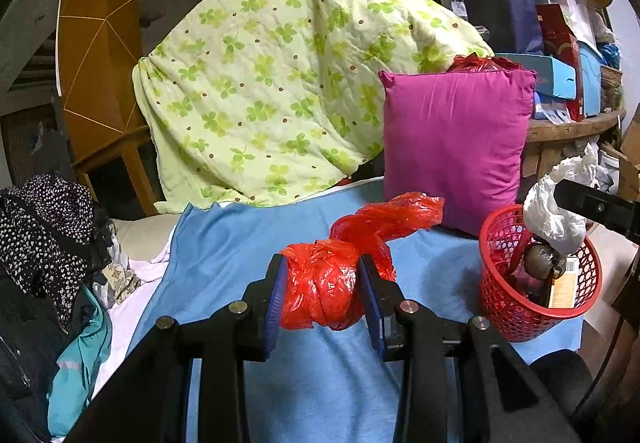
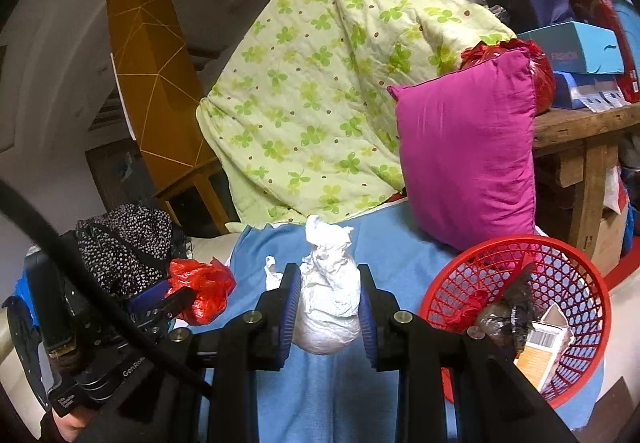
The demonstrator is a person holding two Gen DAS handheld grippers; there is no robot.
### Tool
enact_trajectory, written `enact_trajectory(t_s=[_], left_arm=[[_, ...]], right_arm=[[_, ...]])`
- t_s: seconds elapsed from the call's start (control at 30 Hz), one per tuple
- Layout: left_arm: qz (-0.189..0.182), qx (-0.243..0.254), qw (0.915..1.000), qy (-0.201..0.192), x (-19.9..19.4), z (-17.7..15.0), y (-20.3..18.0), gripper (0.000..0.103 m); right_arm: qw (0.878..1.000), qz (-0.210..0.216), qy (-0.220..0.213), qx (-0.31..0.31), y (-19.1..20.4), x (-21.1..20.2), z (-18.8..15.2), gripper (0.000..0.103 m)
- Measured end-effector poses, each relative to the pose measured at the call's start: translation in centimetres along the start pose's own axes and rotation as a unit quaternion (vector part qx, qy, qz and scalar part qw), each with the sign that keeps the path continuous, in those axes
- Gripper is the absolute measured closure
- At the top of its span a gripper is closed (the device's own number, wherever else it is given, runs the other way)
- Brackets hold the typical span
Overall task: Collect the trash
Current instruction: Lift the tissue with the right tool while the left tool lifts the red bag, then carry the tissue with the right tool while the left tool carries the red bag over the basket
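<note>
My left gripper is shut on a knotted red plastic bag, held above the blue sheet; the bag's twisted tail curls up to the right. My right gripper is shut on a tied white plastic bag, also off the sheet. A red mesh basket stands on the sheet to the right, holding a dark wrapped lump, red plastic and an orange carton. In the left wrist view the white bag hangs over the basket. In the right wrist view the red bag and left gripper sit at the left, the basket at lower right.
A magenta cushion stands behind the basket, against a green clover quilt. Dark spotted clothing and a teal garment pile at the left. A wooden shelf with boxes and bags crowds the right. A hand shows at the right wrist view's lower left.
</note>
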State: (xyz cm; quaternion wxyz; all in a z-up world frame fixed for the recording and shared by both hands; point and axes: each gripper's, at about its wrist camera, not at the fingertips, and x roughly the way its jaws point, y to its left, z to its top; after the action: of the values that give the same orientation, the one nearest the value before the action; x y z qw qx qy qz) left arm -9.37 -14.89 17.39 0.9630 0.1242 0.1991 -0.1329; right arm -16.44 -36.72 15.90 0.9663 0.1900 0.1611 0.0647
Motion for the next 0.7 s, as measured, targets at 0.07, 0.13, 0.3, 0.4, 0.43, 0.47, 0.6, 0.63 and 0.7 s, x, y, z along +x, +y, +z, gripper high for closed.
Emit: enact_trajectory(t_s=[0.07,0.13,0.3,0.4,0.43,0.47,0.6,0.63,0.7], left_arm=[[0.001,0.004,1.0,-0.003,-0.2,0.1,-0.2,0.065],[-0.001,0.006,1.0,-0.004,-0.4,0.3,-0.5,0.065],[-0.002,0.013,0.9999,-0.007,-0.7,0.5,-1.0,0.065],[-0.002,0.019,0.9998,-0.009,-0.8,0.7,-1.3,0.065],[-0.003,0.02,0.9998,-0.009,-0.8,0.7,-1.4,0.065],[-0.003,0.021,0.9997,-0.009,-0.9,0.8,-1.5,0.065],[-0.004,0.028,0.9995,-0.012,-1.0,1.0,-2.0,0.065],[-0.005,0.029,0.9995,-0.013,-1.1,1.1,-2.2,0.065],[-0.006,0.033,0.9993,-0.014,-1.1,1.2,-2.5,0.065]], right_arm=[[1.0,0.0,-0.004,0.002,-0.2,-0.3,0.2,0.073],[1.0,0.0,-0.007,0.004,-0.4,-0.6,0.3,0.073],[1.0,-0.001,-0.012,0.006,-0.7,-1.2,0.4,0.073],[1.0,0.0,-0.015,0.011,-1.0,-1.5,0.5,0.073],[1.0,-0.001,-0.016,0.011,-1.0,-1.5,0.5,0.073],[1.0,-0.001,-0.017,0.013,-1.2,-1.6,0.4,0.073],[1.0,-0.001,-0.02,0.017,-1.5,-2.0,0.5,0.073],[1.0,-0.001,-0.021,0.019,-1.7,-2.1,0.5,0.073],[1.0,-0.001,-0.023,0.021,-2.0,-2.3,0.6,0.073]])
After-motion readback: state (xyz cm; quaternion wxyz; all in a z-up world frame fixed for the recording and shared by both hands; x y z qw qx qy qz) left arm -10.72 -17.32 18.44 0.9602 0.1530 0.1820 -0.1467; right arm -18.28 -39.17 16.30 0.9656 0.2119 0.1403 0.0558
